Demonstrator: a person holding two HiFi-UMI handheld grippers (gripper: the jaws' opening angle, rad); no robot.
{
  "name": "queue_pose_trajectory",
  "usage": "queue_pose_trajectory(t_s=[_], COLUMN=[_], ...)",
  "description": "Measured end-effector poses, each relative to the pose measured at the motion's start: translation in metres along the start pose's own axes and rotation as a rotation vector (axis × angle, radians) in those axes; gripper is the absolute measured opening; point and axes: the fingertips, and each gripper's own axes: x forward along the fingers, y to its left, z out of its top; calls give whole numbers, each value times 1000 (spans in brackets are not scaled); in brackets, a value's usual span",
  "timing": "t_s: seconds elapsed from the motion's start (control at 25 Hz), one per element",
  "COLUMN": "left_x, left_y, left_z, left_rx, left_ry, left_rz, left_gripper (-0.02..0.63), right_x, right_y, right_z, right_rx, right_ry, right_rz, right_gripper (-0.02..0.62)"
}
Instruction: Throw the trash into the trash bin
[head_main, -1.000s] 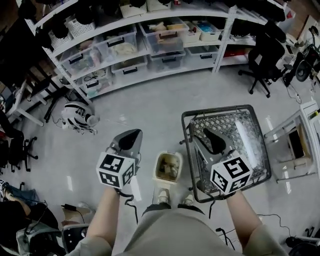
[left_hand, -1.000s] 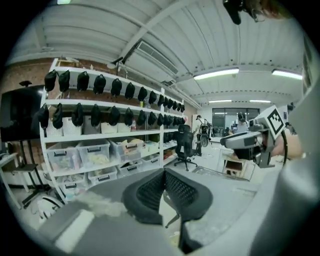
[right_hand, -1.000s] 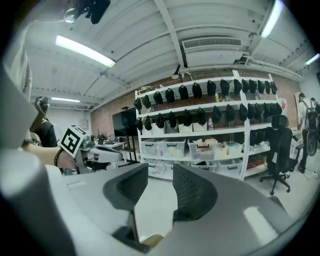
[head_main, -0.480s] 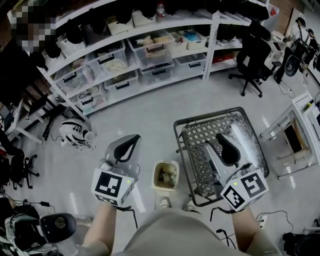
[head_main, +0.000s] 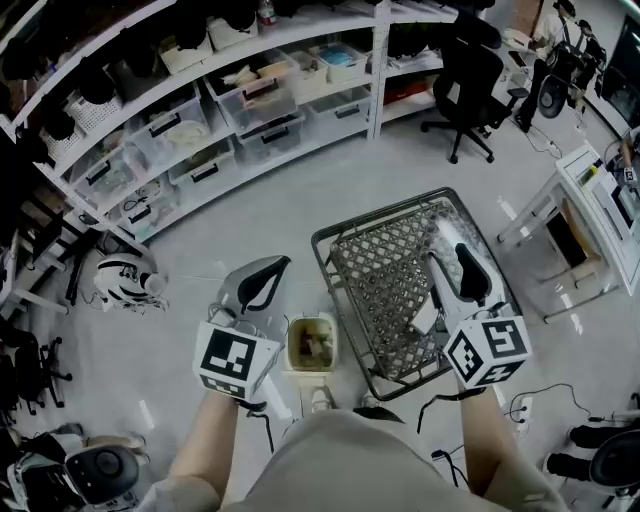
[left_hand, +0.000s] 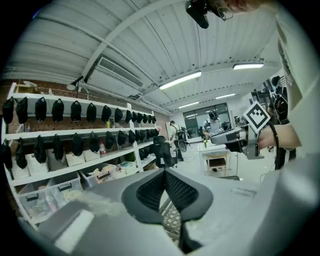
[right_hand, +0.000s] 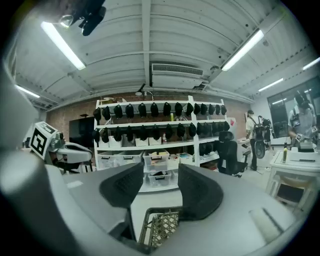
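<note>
black mesh basket (head_main: 385, 275), beige trash bin (head_main: 292, 346)

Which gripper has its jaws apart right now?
The right gripper: its jaws stand apart, nothing between them, and have just been opening. On the left gripper the jaws meet at the tips.

Grey left claw (head_main: 268, 280), black-white marker cube (head_main: 235, 360)

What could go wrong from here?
1. Right gripper hangs over the wire basket; its jaws have just been opening, empty, and could snag it.
2. The trash bin stands small beside the basket, near the person's feet, already holding trash; a drop may miss, a step may tip it.
</note>
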Motion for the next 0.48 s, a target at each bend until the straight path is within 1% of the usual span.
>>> queue_pose_trajectory(t_s=[0.12,0.2,0.32,0.48], left_x=[31,51,80,116], left_y=[-19,-33,-57,-91], left_z=[-2,-6,-17,-37], left_rx=[20,22,15,-7], left_ry=[4,11,35,90], left_rz=[-59,-100,-166,-250], left_gripper=[2,2,2,2], right_x=[1,3,2,0], right_y=[-34,-57,-86,-117], right_z=[-22,-45,-88,-150], right_rx=[18,38,99,177], right_ry=[46,92,174,266], right_rz=[-73,-125,-193,-260], right_gripper=[232,235,247,267])
